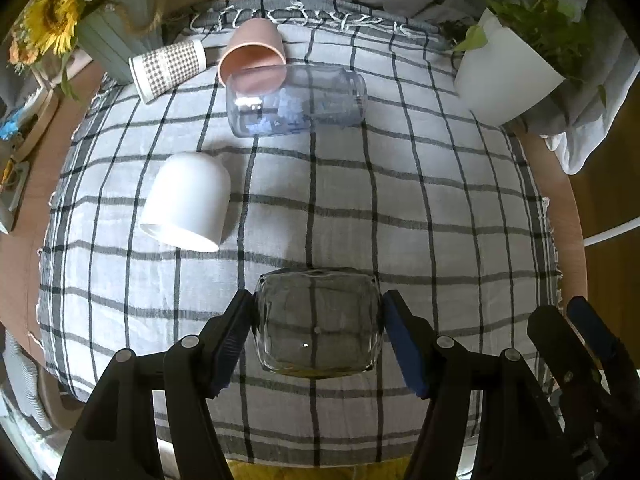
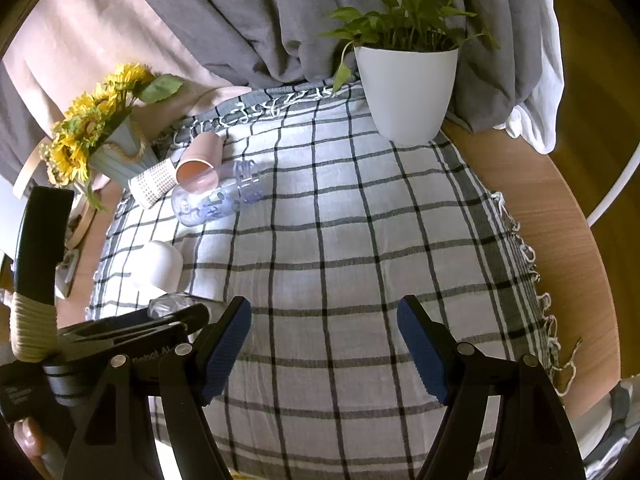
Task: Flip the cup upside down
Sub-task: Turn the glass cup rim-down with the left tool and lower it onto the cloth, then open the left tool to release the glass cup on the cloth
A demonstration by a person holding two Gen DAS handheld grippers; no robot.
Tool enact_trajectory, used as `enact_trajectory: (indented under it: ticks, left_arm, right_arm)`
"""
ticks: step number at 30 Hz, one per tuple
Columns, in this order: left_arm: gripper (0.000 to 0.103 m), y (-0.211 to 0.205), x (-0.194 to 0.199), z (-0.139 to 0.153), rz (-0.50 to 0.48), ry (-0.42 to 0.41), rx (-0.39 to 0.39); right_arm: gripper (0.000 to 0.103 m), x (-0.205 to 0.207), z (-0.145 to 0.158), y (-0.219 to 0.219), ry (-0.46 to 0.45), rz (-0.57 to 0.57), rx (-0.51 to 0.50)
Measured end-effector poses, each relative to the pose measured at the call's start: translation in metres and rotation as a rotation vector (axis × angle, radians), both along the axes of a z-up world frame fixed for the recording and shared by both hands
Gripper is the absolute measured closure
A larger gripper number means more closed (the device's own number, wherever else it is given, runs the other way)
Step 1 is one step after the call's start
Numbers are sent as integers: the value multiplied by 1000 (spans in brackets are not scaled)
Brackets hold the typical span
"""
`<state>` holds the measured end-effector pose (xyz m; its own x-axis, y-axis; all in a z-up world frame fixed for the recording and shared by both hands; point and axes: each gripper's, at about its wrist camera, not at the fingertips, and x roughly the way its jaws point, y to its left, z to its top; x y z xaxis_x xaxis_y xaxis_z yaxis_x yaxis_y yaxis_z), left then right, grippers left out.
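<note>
A clear glass cup [image 1: 318, 324] stands on the checked cloth between the fingers of my left gripper [image 1: 318, 332]; both blue pads touch its sides, so the gripper is shut on it. Its thick base faces up and toward the camera. In the right wrist view only a sliver of the glass [image 2: 170, 304] shows behind the left gripper's body. My right gripper [image 2: 324, 344] is open and empty, hovering over the cloth to the right of the left gripper.
A white cup [image 1: 188, 200], a pink cup [image 1: 254, 58], a checked paper cup [image 1: 168, 68] and a clear bottle [image 1: 296, 100] lie on the checked cloth [image 1: 440, 200]. A white plant pot [image 1: 504, 76] stands back right, a sunflower vase [image 1: 104, 36] back left.
</note>
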<state>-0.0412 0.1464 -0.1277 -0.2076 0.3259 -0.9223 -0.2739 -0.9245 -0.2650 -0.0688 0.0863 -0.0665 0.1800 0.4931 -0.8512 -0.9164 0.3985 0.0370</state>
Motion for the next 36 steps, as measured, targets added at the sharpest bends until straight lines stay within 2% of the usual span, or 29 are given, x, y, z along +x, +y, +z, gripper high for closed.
enact_trajectory:
  ticks: [21, 23, 29, 33, 36]
  left_arm:
    - [36, 12, -6, -11, -26, -12, 3]
    - [32, 10, -5, -8, -26, -8, 9]
    - [12, -8, 6, 21, 15, 107, 22]
    - [8, -31, 15, 45, 59, 200, 22]
    - [6, -46, 19, 55, 80, 230, 35]
  right_arm:
    - [28, 5, -1, -5, -14, -31, -3]
    - [27, 4, 0, -5, -27, -30, -6]
    - [27, 2, 12, -11, -57, -79, -2]
    - [22, -7, 29, -20, -68, -90, 41]
    - [19, -19, 45, -24, -91, -76, 84]
